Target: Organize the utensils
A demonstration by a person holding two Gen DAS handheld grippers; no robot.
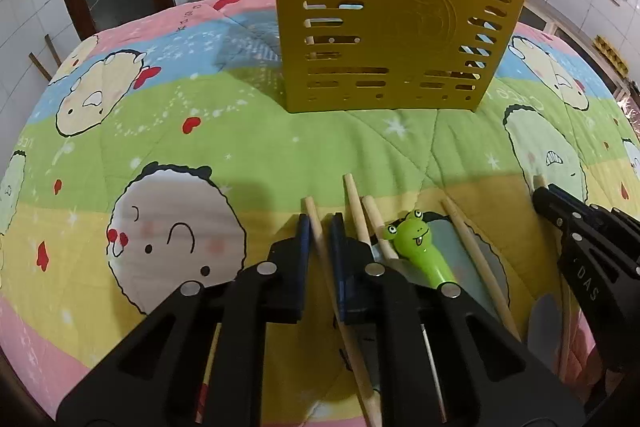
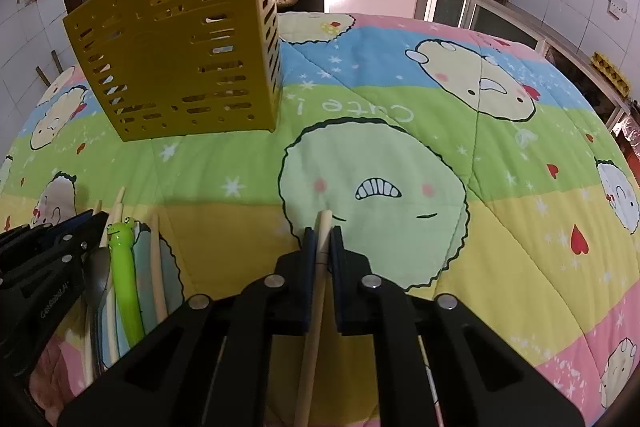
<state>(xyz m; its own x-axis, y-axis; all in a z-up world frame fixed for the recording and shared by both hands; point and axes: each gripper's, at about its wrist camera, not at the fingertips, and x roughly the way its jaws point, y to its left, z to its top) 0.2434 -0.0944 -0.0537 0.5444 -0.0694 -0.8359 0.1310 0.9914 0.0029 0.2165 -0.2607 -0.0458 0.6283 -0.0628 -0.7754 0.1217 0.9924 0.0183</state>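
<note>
Black left gripper (image 1: 320,227) sits low over the quilt (image 1: 200,131), a chopstick (image 1: 320,239) lying between its blue pads. Small gaps show on both sides of the stick, so the fingers look apart around it, not yet clamped.

Right gripper (image 2: 322,239) is closed on a second chopstick (image 2: 324,227); pads press both sides and the tip pokes out just past them.

Loose pile just right of the left gripper: more chopsticks (image 1: 472,251), a green frog-headed utensil (image 1: 420,243), what seems a spoon bowl (image 1: 544,323); some overlap.

Yellow slotted holder (image 1: 392,27) stands upright at the far side, well apart from both grippers. Handles already rise from its top in the right view.

Step judged: pickup phase, one stick in each gripper. Next calls for the left closing fully, then lifting each stick, tipping it vertical and lowering it into the holder's open top. Which compartment cannot be told.
</note>
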